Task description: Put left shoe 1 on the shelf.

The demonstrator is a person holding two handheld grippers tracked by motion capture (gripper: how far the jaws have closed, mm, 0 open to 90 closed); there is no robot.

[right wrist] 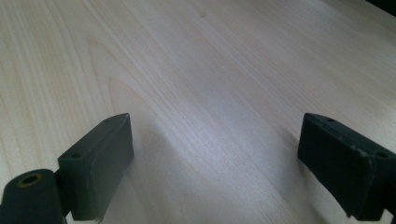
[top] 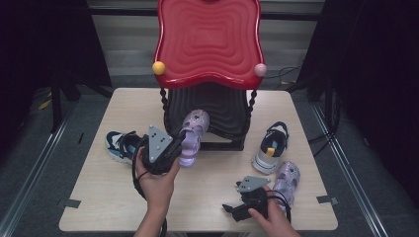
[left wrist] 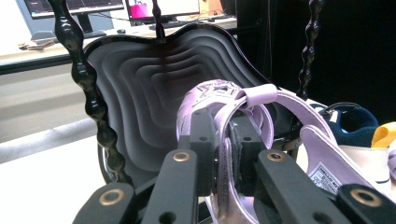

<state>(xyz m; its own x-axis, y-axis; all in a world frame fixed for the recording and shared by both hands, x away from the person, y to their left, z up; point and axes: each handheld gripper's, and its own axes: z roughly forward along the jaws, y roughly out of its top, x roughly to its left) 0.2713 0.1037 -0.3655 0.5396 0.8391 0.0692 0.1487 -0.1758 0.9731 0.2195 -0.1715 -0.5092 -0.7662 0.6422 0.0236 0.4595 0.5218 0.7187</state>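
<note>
My left gripper is shut on a lilac sandal, lifted off the table in front of the lower black shelf of a two-tier stand. In the left gripper view the pads pinch the lilac sandal's side wall and strap. My right gripper rests low near the table's front edge, open, with bare wood between its fingertips. A second lilac sandal lies just right of it.
The stand's red wavy top tray overhangs the back of the wooden table. A navy and white sneaker lies at the left. Its mate with a yellow tab lies right of the stand.
</note>
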